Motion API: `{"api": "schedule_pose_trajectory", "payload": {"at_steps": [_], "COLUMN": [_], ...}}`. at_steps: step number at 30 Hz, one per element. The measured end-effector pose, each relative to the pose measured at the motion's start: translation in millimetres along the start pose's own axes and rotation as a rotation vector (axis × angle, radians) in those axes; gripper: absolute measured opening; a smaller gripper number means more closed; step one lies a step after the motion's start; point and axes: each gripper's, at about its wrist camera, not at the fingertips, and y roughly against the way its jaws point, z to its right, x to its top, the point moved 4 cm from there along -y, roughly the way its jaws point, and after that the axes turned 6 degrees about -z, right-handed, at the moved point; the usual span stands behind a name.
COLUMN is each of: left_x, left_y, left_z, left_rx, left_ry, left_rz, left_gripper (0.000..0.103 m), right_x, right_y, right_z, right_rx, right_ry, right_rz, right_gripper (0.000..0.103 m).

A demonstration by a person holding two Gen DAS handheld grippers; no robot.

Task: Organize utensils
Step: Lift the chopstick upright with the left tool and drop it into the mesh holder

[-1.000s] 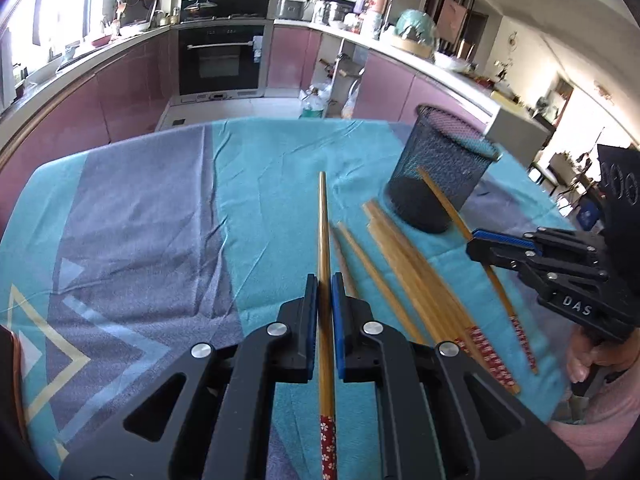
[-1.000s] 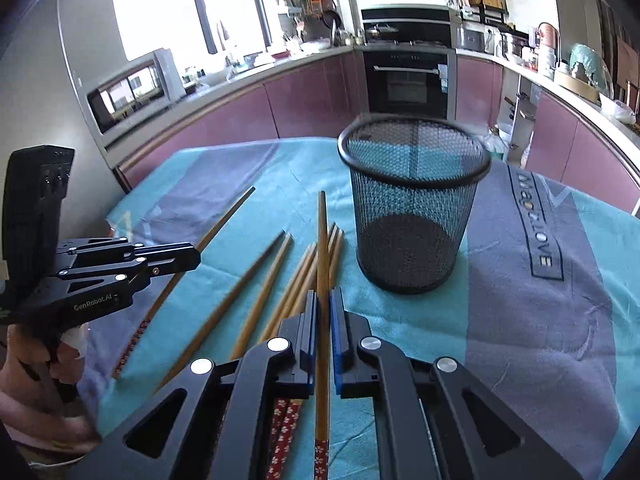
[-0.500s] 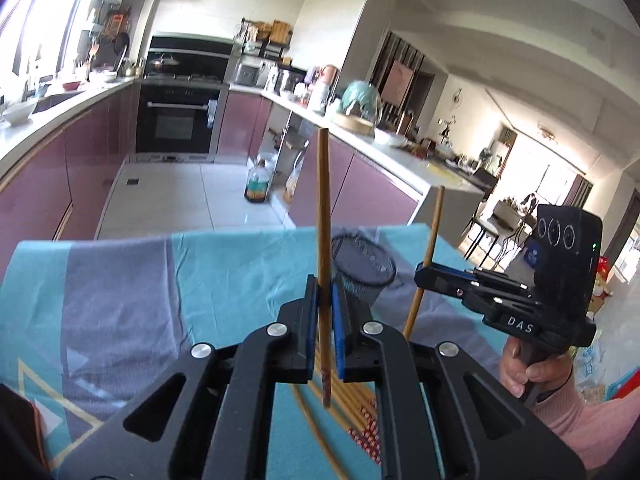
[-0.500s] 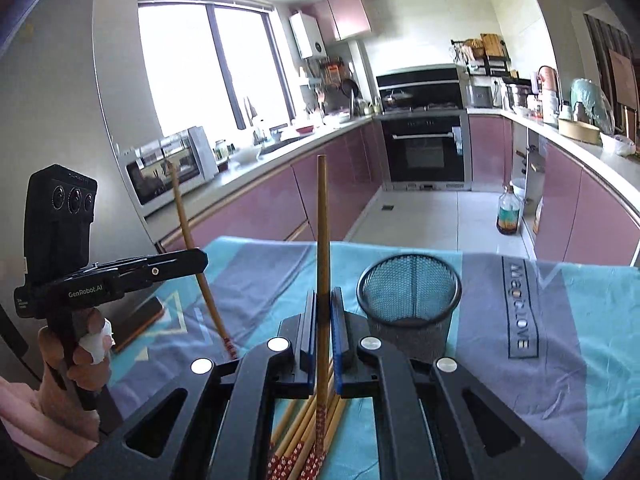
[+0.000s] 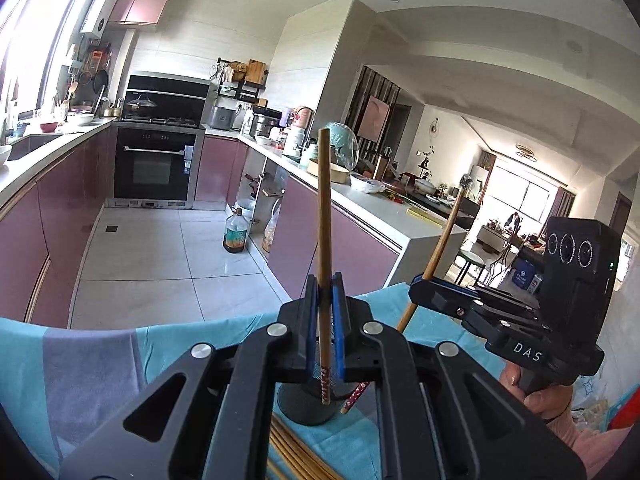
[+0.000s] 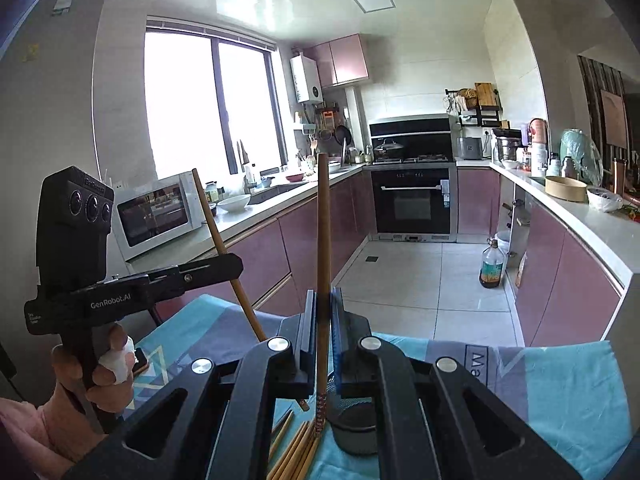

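My left gripper (image 5: 325, 304) is shut on a wooden chopstick (image 5: 323, 208) held upright, its red patterned end pointing down over the black mesh holder (image 5: 306, 406). My right gripper (image 6: 322, 312) is shut on another upright chopstick (image 6: 322, 232), its patterned end beside the mesh holder (image 6: 354, 434). Each gripper shows in the other's view: the right gripper (image 5: 420, 280) with its chopstick (image 5: 442, 240), the left gripper (image 6: 236, 264) with its chopstick (image 6: 218, 236). Several more chopsticks (image 6: 296, 452) lie on the teal tablecloth (image 6: 560, 392).
The table's far edge runs close behind the holder, with the kitchen floor (image 5: 168, 248) beyond. Pink cabinets and counters line both sides. An oil bottle (image 6: 491, 266) stands on the floor. A phone (image 6: 140, 358) lies on the cloth at left.
Both grippers have lifted their chopsticks off the table and tipped them upright, and now hold them by the mesh holder with the patterned ends down.
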Motion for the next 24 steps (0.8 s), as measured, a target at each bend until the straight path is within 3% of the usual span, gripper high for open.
{"api": "schedule_pose_trajectory", "payload": {"at_steps": [6, 16, 19, 24], "left_x": [15, -24, -33, -40], "left_y": [-38, -120, -135, -146], "left_z": [17, 10, 0, -5], "left_rx": [0.024, 0.04, 0.049, 0.079], "left_ry": [-0.029, -0.028, -0.027, -0.046], "left_rz": [-0.065, -0.258, -0.268, -0.274], "left_gripper": [0.007, 0.008, 0.008, 0.008], "right_x": [9, -34, -43, -41], "right_y": [-13, -79, -92, -97], "right_z": [21, 29, 29, 32], "right_rx": [-0.054, -0.053, -0.054, -0.073], "right_ry": [-0.007, -0.014, -0.019, -0.039], "right_rz": [0.008, -0.238, -0.292, -0.308], "right_gripper": [0.005, 0.005, 0.006, 0.006]}}
